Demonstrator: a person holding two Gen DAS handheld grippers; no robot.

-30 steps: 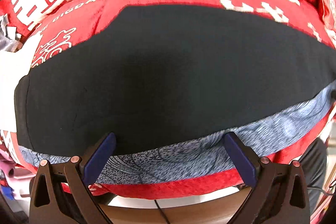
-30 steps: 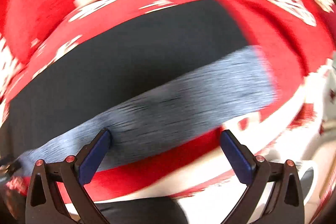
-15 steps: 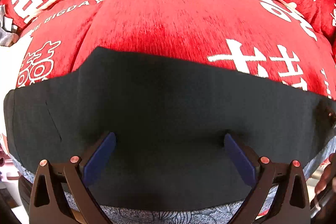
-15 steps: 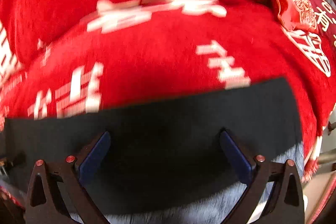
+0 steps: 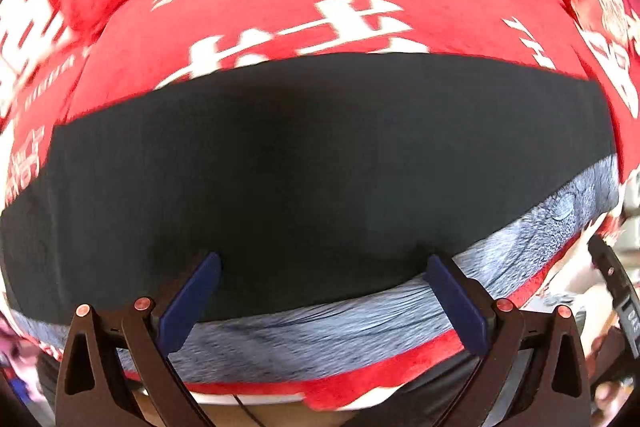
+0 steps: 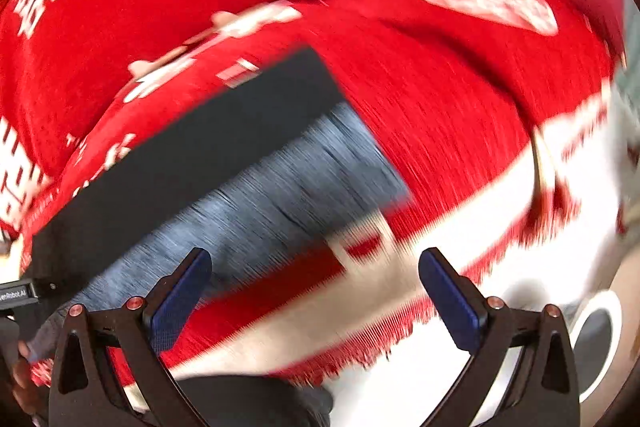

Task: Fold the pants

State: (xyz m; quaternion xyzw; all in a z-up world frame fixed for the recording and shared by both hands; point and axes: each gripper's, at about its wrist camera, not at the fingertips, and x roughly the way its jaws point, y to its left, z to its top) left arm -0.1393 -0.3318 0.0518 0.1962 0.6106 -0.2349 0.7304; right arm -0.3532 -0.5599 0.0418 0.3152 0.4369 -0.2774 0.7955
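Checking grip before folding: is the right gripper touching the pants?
Apart. The right wrist view shows the right gripper open, its fingers holding nothing; the pants lie beyond.

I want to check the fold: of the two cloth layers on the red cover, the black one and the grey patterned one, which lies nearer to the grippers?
The grey patterned layer: it shows as a strip along the near edge, before the black layer, close to both open grippers, left gripper and right gripper.

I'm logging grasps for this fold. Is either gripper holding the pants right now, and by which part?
Nothing is held. The left gripper and right gripper are both open, with the pants lying flat on the red cover.
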